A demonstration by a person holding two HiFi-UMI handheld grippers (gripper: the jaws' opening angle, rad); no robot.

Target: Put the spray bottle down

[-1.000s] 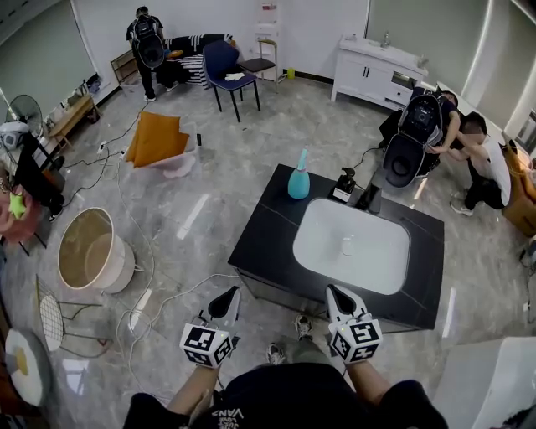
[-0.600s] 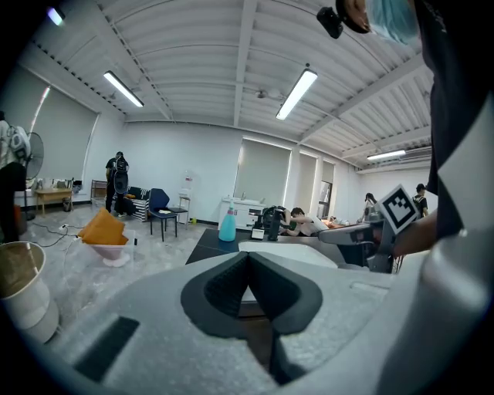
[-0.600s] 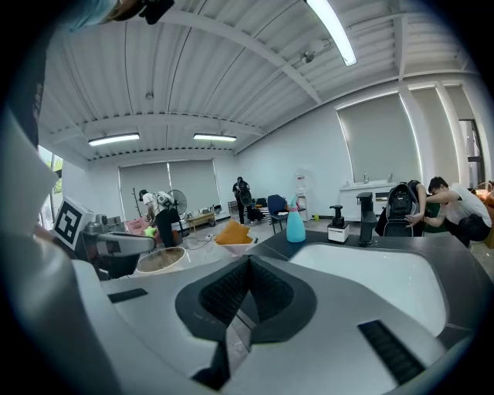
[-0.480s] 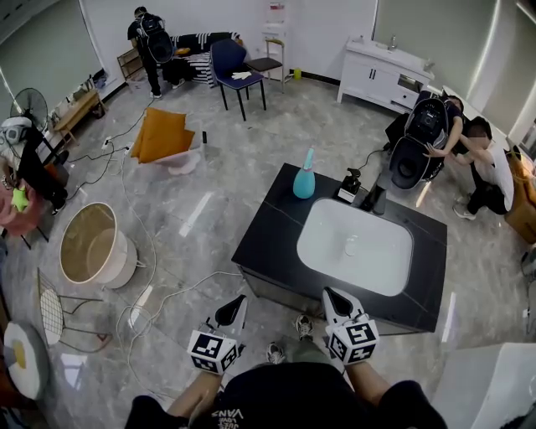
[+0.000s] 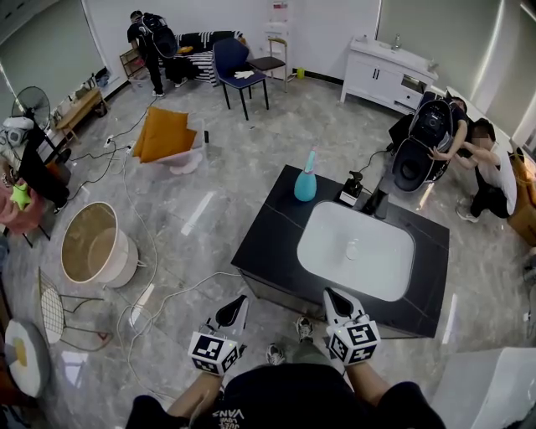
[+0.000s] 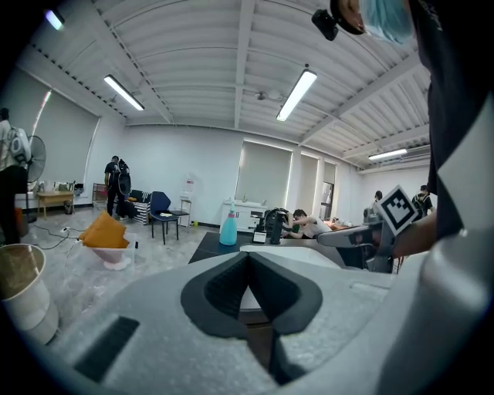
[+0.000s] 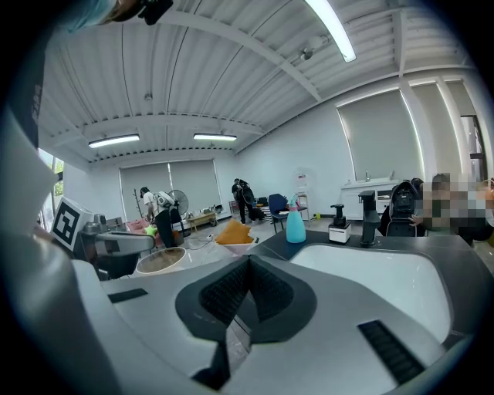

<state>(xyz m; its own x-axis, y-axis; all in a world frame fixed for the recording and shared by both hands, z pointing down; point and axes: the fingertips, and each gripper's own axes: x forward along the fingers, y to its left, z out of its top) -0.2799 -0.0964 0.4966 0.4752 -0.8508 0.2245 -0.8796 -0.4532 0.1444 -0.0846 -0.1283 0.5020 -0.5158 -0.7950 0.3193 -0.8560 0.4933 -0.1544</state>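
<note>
While left gripper (image 5: 234, 303) and right gripper (image 5: 337, 299) sit pinched together, empty, spray bottle (image 5: 306, 182) stands upright at counter's (image 5: 266, 239) eleven o'clock.

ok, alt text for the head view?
Teal spray bottle stands upright at the far left corner of a black counter with a white sink. The left hand-held gripper and right hand-held gripper, shut and empty, are held before its near side.

A glossy grey marble floor (image 5: 234, 167), white walls (image 5: 322, 25), a blue chair (image 5: 233, 63) and a white cabinet (image 5: 387, 74) lie under ceiling strip lights (image 6: 296, 94).
</note>
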